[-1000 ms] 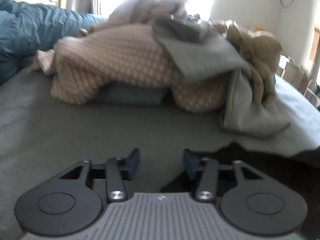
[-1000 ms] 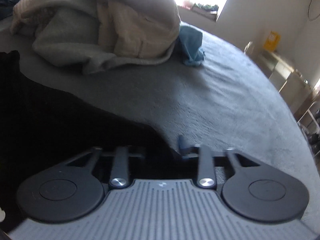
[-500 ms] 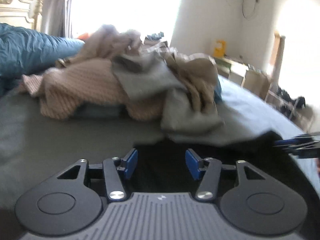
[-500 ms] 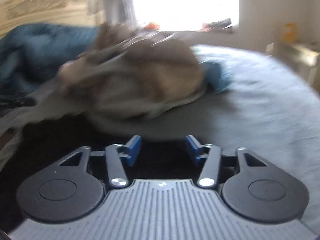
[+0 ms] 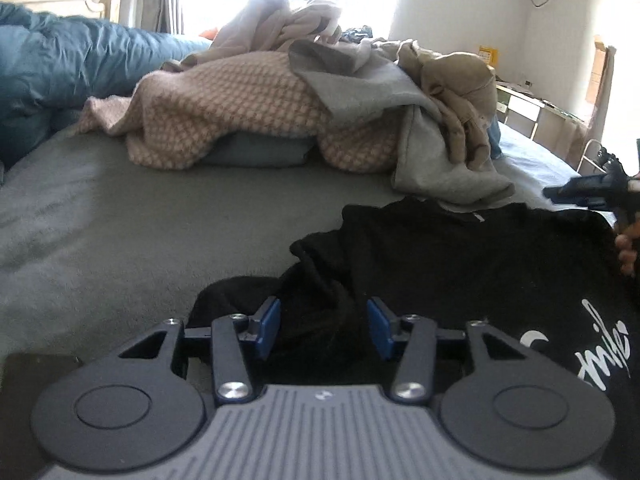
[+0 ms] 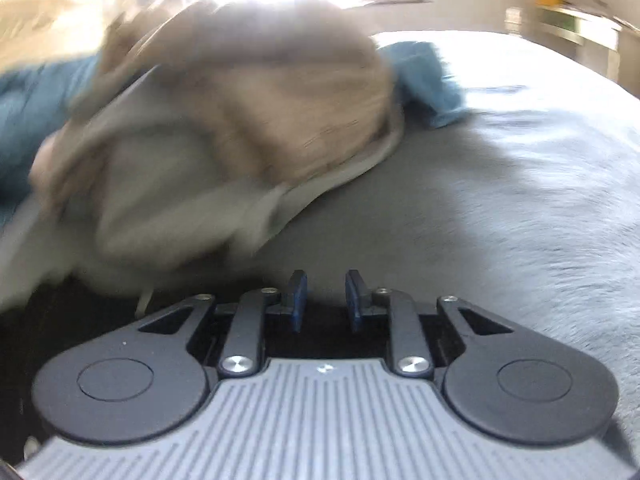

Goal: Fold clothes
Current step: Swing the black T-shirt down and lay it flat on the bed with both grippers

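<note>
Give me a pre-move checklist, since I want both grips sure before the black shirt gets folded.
1. Black shirt lies on the bed, apart from the clothes pile: ok.
2. Left gripper over a bunched shirt edge, fabric between the closing fingers: ok.
3. Left blue pads pressing the fabric: not ok, gaps remain on both sides.
4. Right gripper closing at the shirt's far edge: cannot tell whether cloth is between the fingers; that view is blurred.
5. Shirt spread flat for folding: not ok, the near side is rumpled.
</note>
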A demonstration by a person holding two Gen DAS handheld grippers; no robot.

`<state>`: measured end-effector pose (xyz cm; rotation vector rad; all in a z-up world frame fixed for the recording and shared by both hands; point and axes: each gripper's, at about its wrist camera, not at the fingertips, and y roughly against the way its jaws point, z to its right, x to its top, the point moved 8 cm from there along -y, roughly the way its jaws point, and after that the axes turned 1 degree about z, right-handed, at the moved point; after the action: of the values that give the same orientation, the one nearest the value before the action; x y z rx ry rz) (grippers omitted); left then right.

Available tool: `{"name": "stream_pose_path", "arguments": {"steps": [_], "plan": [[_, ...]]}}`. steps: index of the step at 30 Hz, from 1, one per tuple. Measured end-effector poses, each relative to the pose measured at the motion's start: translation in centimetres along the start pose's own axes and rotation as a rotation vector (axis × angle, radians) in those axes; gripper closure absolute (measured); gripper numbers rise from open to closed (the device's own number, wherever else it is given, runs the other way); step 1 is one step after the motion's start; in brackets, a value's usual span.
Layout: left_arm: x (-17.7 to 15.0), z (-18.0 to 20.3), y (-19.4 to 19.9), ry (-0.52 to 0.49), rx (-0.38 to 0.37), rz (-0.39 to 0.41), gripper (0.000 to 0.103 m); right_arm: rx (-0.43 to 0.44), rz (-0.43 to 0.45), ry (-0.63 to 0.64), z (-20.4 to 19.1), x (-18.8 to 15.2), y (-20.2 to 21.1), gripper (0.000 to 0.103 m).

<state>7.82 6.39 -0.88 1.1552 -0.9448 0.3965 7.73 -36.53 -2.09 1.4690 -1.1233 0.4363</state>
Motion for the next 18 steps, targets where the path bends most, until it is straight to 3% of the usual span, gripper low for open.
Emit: {"name": "stream_pose_path", "arguments": {"steps": [2, 3, 5, 7, 9, 13, 16, 17, 18], "plan": [[1.0, 0.6, 0.0, -0.044, -0.017, 0.02, 0.049, 0.034, 0.051, -0.071, 1.3, 1.1, 2.3, 0.081], [1.5, 0.9, 0.0, -0.067, -0.025, 0.03, 0.042, 0.067, 0.063, -0.076, 1.5, 1.3, 3.6, 0.079], [2.8, 2.0, -0.8, -0.123, -0.06, 0.041, 0.031, 0.106, 0.061, 0.004, 1.4, 1.1, 6.3, 0.063], [4.0, 2.8, -2.5, -0.162, -0.108, 0.03, 0.025, 0.134, 0.044, 0.138, 1.0, 0.5, 7.8, 0.022], [4.9, 3.1, -4.8, -0.165, -0.131, -0.007, 0.023, 0.163, 0.023, 0.279, 0.5, -0.4, 8.7, 0.009], [5.4, 2.4, -9.6, -0.129, -0.132, -0.117, 0.028, 0.187, -0.068, 0.383, -0.4, -0.7, 6.0, 0.008], [4.8, 1.8, -11.2, -0.099, -0.138, -0.153, 0.039, 0.212, -0.139, 0.406, -1.7, -1.0, 2.5, 0.008], [4.9, 1.9, -11.2, -0.109, -0.136, -0.139, 0.046, 0.203, -0.176, 0.42, -2.1, -1.5, 1.3, 0.008], [4.8, 2.0, -11.1, -0.124, -0.133, -0.133, 0.059, 0.194, -0.221, 0.431, -2.4, -2.1, 0.1, 0.008]]}}
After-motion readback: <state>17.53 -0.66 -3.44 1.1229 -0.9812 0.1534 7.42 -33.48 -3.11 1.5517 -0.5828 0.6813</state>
